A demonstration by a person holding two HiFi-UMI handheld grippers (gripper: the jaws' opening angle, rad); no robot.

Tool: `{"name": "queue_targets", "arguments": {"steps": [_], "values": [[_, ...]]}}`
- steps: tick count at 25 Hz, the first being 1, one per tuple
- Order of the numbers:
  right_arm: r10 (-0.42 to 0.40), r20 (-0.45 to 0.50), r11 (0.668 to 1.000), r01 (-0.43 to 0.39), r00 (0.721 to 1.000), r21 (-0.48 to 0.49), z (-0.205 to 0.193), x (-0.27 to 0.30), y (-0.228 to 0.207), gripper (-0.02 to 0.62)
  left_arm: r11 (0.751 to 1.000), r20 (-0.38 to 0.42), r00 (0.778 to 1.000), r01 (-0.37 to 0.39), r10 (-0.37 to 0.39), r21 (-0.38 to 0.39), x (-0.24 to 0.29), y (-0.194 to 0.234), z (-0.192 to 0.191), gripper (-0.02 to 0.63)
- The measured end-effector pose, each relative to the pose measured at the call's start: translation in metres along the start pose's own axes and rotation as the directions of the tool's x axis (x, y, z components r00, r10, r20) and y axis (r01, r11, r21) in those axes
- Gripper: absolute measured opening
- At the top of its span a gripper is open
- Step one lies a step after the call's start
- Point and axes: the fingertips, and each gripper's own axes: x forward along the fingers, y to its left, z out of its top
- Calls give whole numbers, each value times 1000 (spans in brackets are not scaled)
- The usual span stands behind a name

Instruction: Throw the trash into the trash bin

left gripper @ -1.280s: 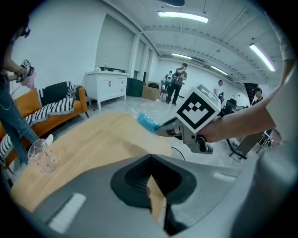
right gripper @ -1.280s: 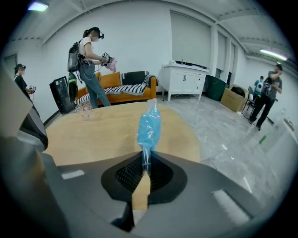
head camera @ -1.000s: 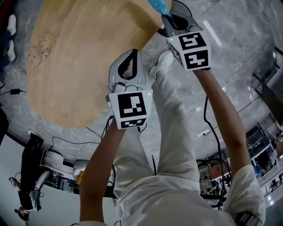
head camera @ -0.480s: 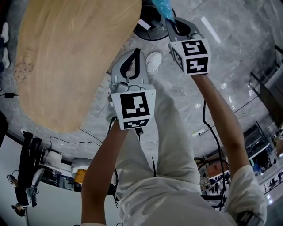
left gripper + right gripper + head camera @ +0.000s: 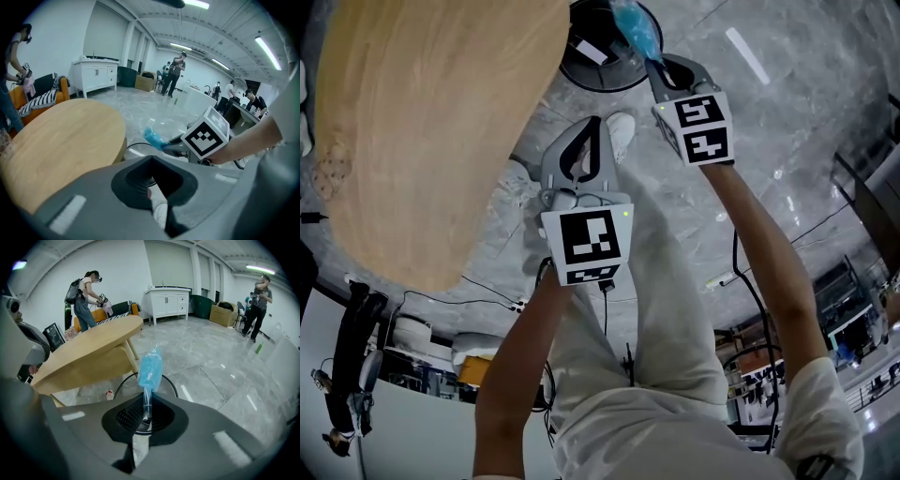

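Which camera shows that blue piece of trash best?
The right gripper view: the blue trash is large, centred, held in the right gripper. Head view: cut by the top edge. Left gripper view: small, far off.

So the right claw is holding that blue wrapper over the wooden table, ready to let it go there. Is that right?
Not quite. The right claw does hold the blue wrapper, but over the black mesh trash bin on the floor, not over the wooden table, which stands beside the bin. The right gripper view shows this.

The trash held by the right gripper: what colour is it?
Light blue; the right gripper view shows the trash best.
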Motion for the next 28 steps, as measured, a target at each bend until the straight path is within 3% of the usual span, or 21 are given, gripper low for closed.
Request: {"name": "queue_targets", "arguments": {"steps": [9,21,24,28], "values": [[56,-81,998,-59,995,-30,-45,53,14,32,999,-32,1000,-2,1,-36,26,1,-41,0],[85,-204,996,-84,975,16,-86,99,24,35,999,-37,999,-23,21,-43,38,22,-51,0],[108,-264,994,-100,958,42,-99,104,30,124,999,-39,999,-17,16,-38,36,22,-52,0],[100,-264,995,-94,959,38,-98,90,35,123,1000,-38,999,-7,6,-28,26,18,-48,0]]}}
